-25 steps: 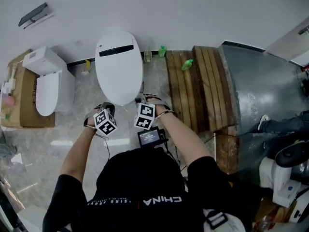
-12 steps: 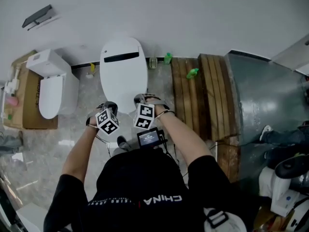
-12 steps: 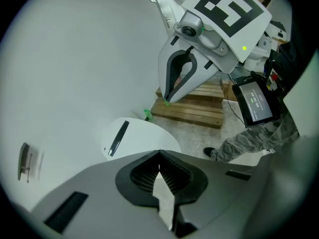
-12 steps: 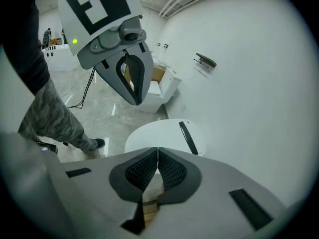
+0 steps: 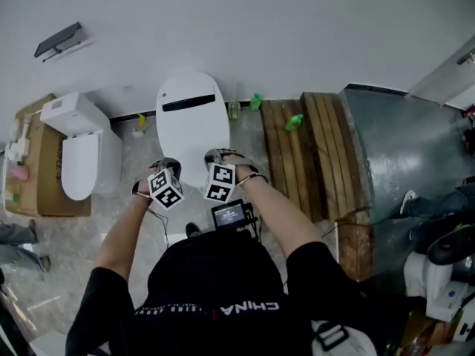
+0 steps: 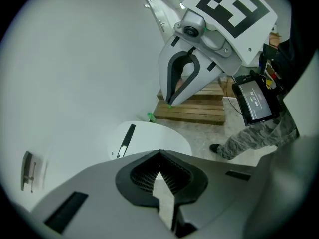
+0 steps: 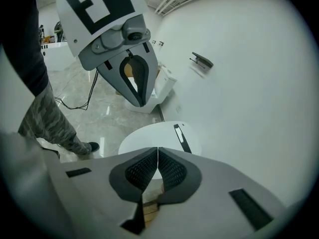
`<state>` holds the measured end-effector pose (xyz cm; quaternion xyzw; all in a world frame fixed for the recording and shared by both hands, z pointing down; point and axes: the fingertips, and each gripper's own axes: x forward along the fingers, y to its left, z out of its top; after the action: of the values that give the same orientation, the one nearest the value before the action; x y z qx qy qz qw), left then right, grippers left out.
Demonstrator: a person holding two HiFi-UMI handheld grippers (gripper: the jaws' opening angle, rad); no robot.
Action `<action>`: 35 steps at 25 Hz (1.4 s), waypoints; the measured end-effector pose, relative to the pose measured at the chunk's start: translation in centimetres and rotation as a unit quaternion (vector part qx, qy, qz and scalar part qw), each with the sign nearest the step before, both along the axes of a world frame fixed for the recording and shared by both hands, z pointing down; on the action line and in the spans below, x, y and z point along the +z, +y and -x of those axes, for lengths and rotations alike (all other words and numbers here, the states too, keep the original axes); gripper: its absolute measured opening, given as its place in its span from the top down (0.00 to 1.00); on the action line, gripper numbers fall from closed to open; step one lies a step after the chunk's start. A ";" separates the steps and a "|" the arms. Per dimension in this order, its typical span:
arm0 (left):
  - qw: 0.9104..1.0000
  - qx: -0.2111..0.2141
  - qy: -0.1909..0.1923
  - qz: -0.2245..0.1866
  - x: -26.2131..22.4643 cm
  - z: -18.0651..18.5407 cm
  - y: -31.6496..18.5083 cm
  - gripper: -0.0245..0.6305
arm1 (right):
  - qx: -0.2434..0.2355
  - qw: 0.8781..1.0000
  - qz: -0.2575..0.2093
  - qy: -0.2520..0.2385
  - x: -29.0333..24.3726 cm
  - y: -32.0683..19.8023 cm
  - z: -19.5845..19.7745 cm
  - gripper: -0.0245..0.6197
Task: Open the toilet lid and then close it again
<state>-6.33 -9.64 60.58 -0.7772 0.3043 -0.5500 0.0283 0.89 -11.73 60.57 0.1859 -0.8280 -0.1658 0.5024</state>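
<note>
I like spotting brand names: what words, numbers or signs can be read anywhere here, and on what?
"CHINA": white print on the person's black shirt, upside down in the head view.
Smaller white print beside it: too blurred to read.
The small screen: lit figures, too small to read.
The square markers on the cubes: black-and-white patterns, no letters.
The toilet lid: no readable print.

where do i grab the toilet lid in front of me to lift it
Grip the lid at its rounded front lip, coming from the near side. It lies shut and flat, and its back end with the black strip sits against the wall, likely the hinge, so the front swings up.
</note>
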 end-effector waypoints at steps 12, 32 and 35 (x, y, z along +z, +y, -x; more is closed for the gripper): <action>1.000 0.003 0.001 0.004 0.6 0.8 -0.2 0.95 | 0.004 1.000 0.006 0.007 0.7 0.1 0.2 0.94; 0.999 0.014 0.030 0.014 7.6 -0.2 0.7 0.95 | 0.024 0.997 0.068 -0.006 8.6 0.2 -1.0 0.94; 0.999 0.020 0.039 -0.004 10.4 -0.1 0.7 0.95 | 0.032 0.995 0.090 -0.017 11.8 1.2 -0.7 0.94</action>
<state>-6.22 -8.89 70.99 -0.8035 0.2922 -0.5177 0.0306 1.57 -10.52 72.33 0.1687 -0.8415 -0.0712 0.5082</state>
